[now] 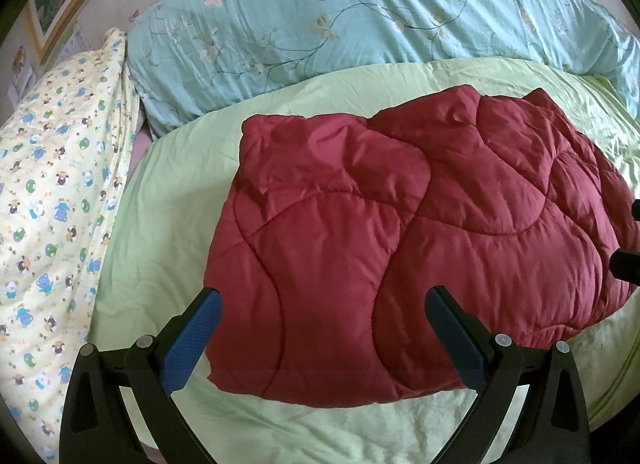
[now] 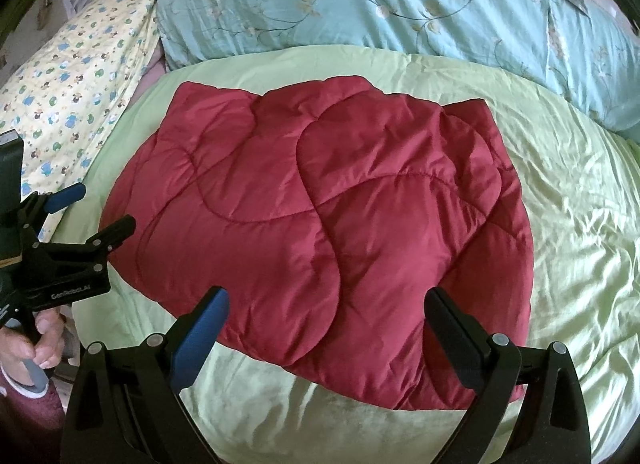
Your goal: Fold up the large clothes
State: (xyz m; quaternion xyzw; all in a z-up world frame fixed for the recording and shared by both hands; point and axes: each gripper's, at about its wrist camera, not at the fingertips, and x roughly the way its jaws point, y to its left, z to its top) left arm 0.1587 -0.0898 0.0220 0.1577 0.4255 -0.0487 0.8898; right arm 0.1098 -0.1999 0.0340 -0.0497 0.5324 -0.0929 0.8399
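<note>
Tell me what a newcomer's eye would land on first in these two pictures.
The dark red quilted jacket grabs the eye first: it lies folded into a puffy bundle in the middle of the pale green sheet. Behind it runs a light blue flowered duvet, with a yellow cartoon-print blanket off to the left. Both the left gripper and the right gripper hover open over the jacket's near edge, holding nothing.

Green-sheeted bed (image 2: 560,203): folded red quilted garment (image 2: 320,215) centre, teal floral duvet (image 2: 400,3) behind.
</note>
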